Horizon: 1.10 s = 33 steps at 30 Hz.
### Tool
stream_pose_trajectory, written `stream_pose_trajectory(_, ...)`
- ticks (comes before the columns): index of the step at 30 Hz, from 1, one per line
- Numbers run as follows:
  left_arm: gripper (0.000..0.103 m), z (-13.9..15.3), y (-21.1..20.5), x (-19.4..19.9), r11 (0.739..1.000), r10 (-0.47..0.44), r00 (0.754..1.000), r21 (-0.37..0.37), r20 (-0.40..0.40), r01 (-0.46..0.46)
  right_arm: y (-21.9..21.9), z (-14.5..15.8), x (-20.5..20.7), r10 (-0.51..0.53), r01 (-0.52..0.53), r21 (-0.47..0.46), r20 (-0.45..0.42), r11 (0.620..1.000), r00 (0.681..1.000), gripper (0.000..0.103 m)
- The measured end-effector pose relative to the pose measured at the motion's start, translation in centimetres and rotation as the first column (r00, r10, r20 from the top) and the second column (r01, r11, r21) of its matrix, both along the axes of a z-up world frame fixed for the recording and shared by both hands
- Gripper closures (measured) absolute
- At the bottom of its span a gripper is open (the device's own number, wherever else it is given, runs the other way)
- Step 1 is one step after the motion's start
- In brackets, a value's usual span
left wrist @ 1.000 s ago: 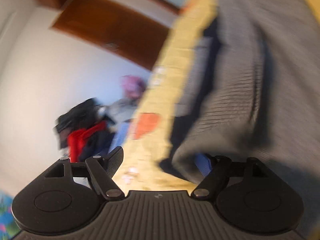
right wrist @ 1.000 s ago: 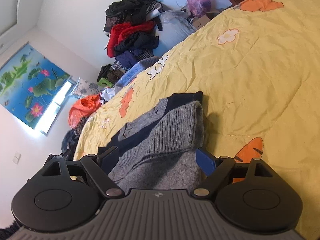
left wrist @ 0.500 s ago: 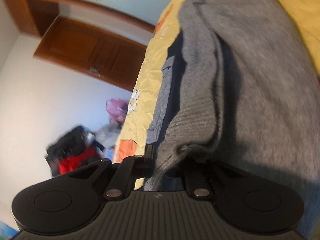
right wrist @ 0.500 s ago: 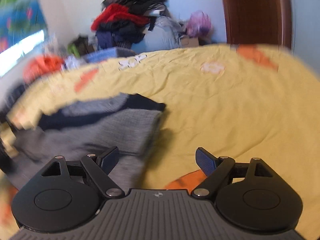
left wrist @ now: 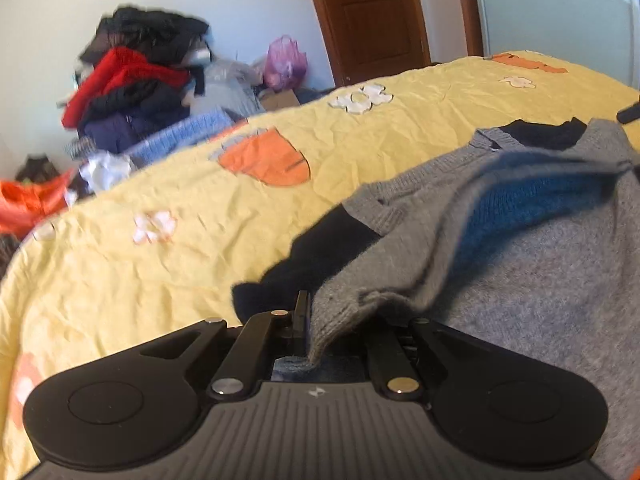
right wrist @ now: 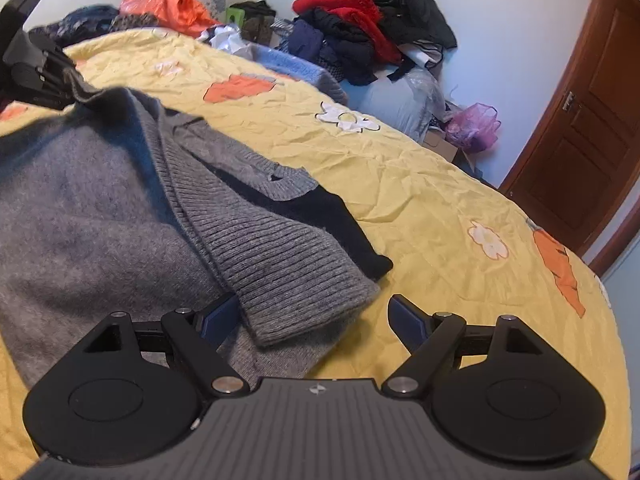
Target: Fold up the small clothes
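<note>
A grey knit sweater [right wrist: 100, 216] with dark navy trim lies on the yellow bedspread [right wrist: 420, 184]. It also shows in the left wrist view [left wrist: 540, 248]. My left gripper [left wrist: 340, 320] is shut on a corner of the sweater's edge and lifts it a little. That gripper shows at the far left of the right wrist view [right wrist: 44, 76], holding the grey fabric. My right gripper [right wrist: 316, 312] is open, its fingers on either side of the ribbed cuff [right wrist: 304, 280] at the near corner.
A pile of red, black and navy clothes [right wrist: 360, 28] stands beyond the bed against the wall. An orange garment [right wrist: 172, 4] and a light blue knit [right wrist: 296, 68] lie at the bed's far edge. A brown door [right wrist: 592, 128] is at the right.
My left gripper, shut on the sweater's edge half a second ago, has swung level and lifted it. My right gripper has moved in around the ribbed cuff, still open.
</note>
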<state>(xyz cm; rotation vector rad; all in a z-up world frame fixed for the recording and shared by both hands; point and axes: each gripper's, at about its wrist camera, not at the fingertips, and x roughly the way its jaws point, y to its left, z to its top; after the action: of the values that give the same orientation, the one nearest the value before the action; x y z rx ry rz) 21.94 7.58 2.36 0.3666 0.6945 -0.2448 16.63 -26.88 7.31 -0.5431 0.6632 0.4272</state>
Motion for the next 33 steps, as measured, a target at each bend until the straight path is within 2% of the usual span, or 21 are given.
stream_pose_trajectory(4, 0.096, 0.2, 0.8, 0.7, 0.999, 0.023, 0.999, -0.046, -0.029, -0.025, 1.2, -0.2, -0.4, 0.060, -0.059, -0.061, 0.003, 0.996, 0.998, 0.023)
stream_pose_trajectory(7, 0.096, 0.4, 0.8, 0.7, 0.999, 0.011, 0.999, -0.039, -0.033, -0.013, 2.0, -0.1, -1.9, 0.135, -0.132, -0.099, 0.025, 0.986, 0.991, 0.023)
stream_pose_trajectory(10, 0.096, 0.1, 0.6, 0.6, 1.000, 0.010, 0.999, -0.029, -0.035, -0.011, 2.8, -1.3, -2.3, 0.183, -0.174, -0.206, 0.028, 0.963, 0.983, 0.024)
stream_pose_trajectory(13, 0.096, -0.1, 0.5, 0.7, 0.999, 0.016, 0.999, -0.032, -0.036, -0.017, 2.5, -1.2, -1.3, 0.169, -0.162, -0.179, 0.025, 0.970, 0.985, 0.026)
stream_pose_trajectory(15, 0.096, -0.1, 0.5, 0.6, 1.000, 0.012, 0.999, -0.025, -0.031, -0.013, 2.5, -0.8, -0.8, 0.155, -0.144, -0.187, 0.045, 0.972, 0.987, 0.033)
stream_pose_trajectory(17, 0.096, 0.0, 0.7, 0.6, 0.999, 0.016, 0.999, -0.034, -0.034, -0.017, 2.4, -0.9, 0.2, 0.115, -0.085, -0.253, 0.108, 0.964, 0.988, 0.052)
stream_pose_trajectory(18, 0.096, 0.1, 0.9, 0.7, 0.999, 0.019, 0.999, -0.046, -0.037, -0.021, 2.2, -0.7, 0.7, 0.072, -0.028, -0.268, 0.156, 0.963, 0.985, 0.058)
stream_pose_trajectory(19, 0.096, 0.1, 1.0, 0.8, 0.998, 0.023, 0.999, -0.055, -0.041, -0.025, 1.7, -0.2, 1.3, 0.031, 0.012, -0.236, 0.178, 0.972, 0.984, 0.063)
stream_pose_trajectory(20, 0.096, 0.2, 1.0, 0.8, 0.998, 0.025, 0.999, -0.059, -0.044, -0.028, 1.2, 0.4, 1.7, 0.004, 0.025, -0.178, 0.164, 0.984, 0.986, 0.063)
stream_pose_trajectory(22, 0.096, 0.1, 1.0, 0.8, 0.998, 0.022, 0.999, -0.057, -0.045, -0.024, 0.6, 0.8, 2.0, 0.014, -0.004, -0.100, 0.105, 0.995, 0.994, 0.063)
stream_pose_trajectory(26, 0.096, -0.2, 0.9, 1.0, 0.997, 0.030, 0.998, -0.071, -0.048, -0.034, 1.1, -0.5, 2.1, 0.053, -0.046, -0.125, 0.047, 0.991, 0.997, 0.062)
stream_pose_trajectory(30, 0.096, -0.1, 0.8, 0.8, 0.998, 0.026, 0.999, -0.063, -0.035, -0.029, 0.5, -0.1, 3.4, 0.016, -0.016, 0.007, 0.009, 1.000, 1.000, 0.062)
stream_pose_trajectory(31, 0.096, 0.0, 0.8, 0.6, 0.998, 0.025, 0.999, -0.057, -0.023, -0.026, 0.5, 0.0, 3.4, 0.026, -0.026, 0.018, 0.010, 1.000, 1.000, 0.070)
stream_pose_trajectory(32, 0.096, 0.3, 0.7, 0.3, 0.998, 0.021, 1.000, -0.053, -0.006, -0.021, 0.5, 0.1, 3.6, 0.038, -0.038, 0.025, 0.010, 0.999, 0.999, 0.089)
stream_pose_trajectory(33, 0.096, 0.7, 0.8, -0.1, 0.998, 0.016, 1.000, -0.056, 0.016, -0.015, 0.6, 0.4, 3.5, 0.052, -0.052, 0.036, 0.001, 0.998, 0.999, 0.088)
